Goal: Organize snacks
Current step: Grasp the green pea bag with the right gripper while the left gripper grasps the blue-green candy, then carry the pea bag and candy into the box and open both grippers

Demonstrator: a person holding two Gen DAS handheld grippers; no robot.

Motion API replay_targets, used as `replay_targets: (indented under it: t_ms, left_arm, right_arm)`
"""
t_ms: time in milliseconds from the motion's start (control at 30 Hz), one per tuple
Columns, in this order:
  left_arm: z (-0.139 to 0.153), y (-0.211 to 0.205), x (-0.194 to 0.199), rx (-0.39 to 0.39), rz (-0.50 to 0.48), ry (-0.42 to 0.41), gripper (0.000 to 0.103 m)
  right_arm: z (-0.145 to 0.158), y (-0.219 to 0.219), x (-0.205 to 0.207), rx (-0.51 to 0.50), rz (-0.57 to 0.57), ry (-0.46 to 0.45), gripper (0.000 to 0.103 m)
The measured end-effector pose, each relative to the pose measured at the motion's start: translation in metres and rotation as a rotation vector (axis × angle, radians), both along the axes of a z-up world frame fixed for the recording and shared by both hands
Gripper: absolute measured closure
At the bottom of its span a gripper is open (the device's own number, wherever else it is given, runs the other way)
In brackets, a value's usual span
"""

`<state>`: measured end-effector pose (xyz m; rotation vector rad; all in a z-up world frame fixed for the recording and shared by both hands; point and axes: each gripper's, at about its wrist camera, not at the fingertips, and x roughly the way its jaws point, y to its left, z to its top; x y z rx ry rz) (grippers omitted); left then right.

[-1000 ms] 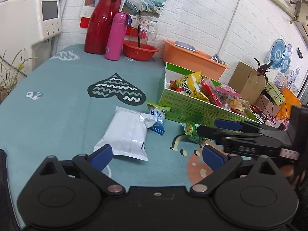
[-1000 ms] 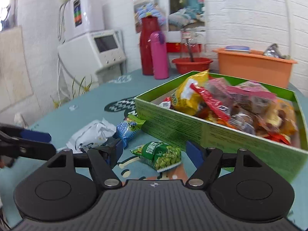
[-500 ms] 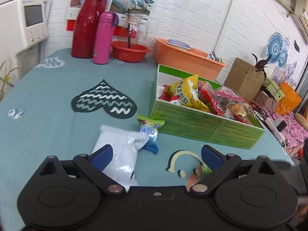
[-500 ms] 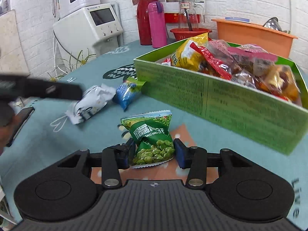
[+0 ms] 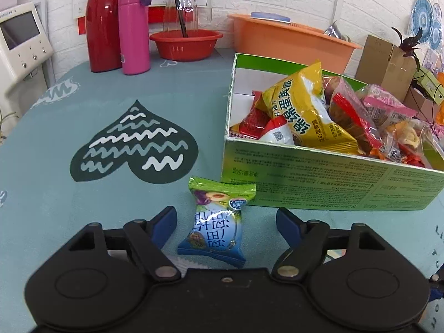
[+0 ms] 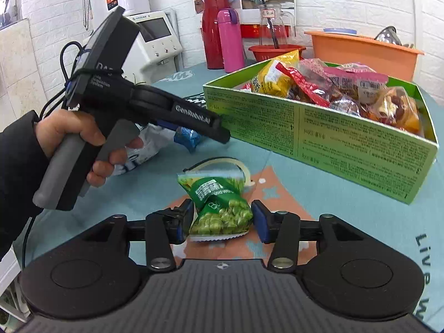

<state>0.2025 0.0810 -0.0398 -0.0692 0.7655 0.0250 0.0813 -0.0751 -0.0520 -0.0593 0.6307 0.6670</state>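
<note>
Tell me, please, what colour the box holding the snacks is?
Green box, white inside; clearest in the right wrist view.

Red thermos (image 5: 102,22) touching pink flask (image 5: 134,27); red basin (image 5: 185,43); orange tub (image 5: 291,43).

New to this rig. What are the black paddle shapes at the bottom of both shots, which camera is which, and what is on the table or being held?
No robot here: a person holds a trigger-operated two-finger gripper in each hand, and each gripper carries a fisheye camera looking forward along its fingers. The black shapes are the gripper's own linkage.

Left wrist view: the left gripper is open, its blue pads either side of a blue and green candy packet lying on the teal tablecloth, not yet touching it.

Right wrist view: the right gripper is shut on a green pea snack bag. The left tool and the hand holding it show at the left.

The green box is already full of snacks. A white packet lies behind the left tool.
</note>
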Motion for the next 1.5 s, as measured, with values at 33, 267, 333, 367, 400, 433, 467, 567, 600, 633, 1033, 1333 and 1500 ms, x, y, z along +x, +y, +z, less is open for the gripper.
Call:
replay_targets:
  t_ms: [33, 267, 333, 367, 400, 433, 467, 567, 600, 633, 1033, 1333, 1500]
  left_arm:
    - [0.0, -0.001, 0.0, 0.005, 0.0, 0.001, 0.0]
    - [0.0, -0.004, 0.0, 0.023, -0.008, 0.0, 0.0]
    - [0.0, -0.005, 0.0, 0.031, -0.008, -0.001, 0.0]
    - [0.0, -0.006, 0.0, 0.034, -0.008, -0.001, 0.0]
    - [0.0, -0.006, 0.0, 0.038, -0.007, -0.001, 0.0]
    - [0.0, -0.007, 0.0, 0.041, -0.007, -0.001, 0.0]
    - [-0.001, -0.007, 0.0, 0.043, -0.007, -0.002, 0.0]
    - [-0.001, -0.008, 0.0, 0.051, -0.008, -0.002, 0.0]
    - [-0.001, -0.008, 0.0, 0.054, -0.008, -0.002, 0.0]
    - [-0.001, -0.009, 0.0, 0.057, -0.01, -0.003, 0.0]
    - [0.005, -0.013, -0.006, 0.021, -0.068, -0.005, 0.038]
    - [0.003, -0.051, -0.035, -0.06, -0.239, 0.0, 0.029]
    - [0.009, -0.056, -0.038, -0.096, -0.259, 0.02, 0.033]
  right_arm:
    - [0.0, 0.001, 0.001, 0.002, 0.005, -0.004, 0.019]
    - [-0.005, 0.01, 0.012, -0.007, 0.015, -0.003, 0.014]
    - [-0.006, 0.012, 0.01, -0.017, 0.019, -0.013, 0.014]
    - [-0.006, 0.012, 0.01, -0.02, 0.021, -0.017, 0.014]
    - [-0.006, 0.012, 0.01, -0.022, 0.021, -0.021, 0.014]
    - [-0.006, 0.012, 0.01, -0.025, 0.02, -0.026, 0.014]
    - [-0.007, 0.013, 0.01, -0.029, 0.018, -0.031, 0.014]
    - [-0.007, 0.015, 0.012, -0.033, 0.001, -0.033, 0.013]
    - [-0.007, 0.015, 0.013, -0.033, -0.002, -0.033, 0.014]
    - [-0.007, 0.015, 0.013, -0.034, -0.004, -0.033, 0.015]
    - [-0.007, 0.006, 0.007, -0.007, -0.01, -0.021, 0.024]
    - [-0.008, -0.018, -0.002, 0.041, -0.038, 0.007, 0.024]
    - [-0.007, -0.019, -0.001, 0.039, -0.035, 0.007, 0.027]
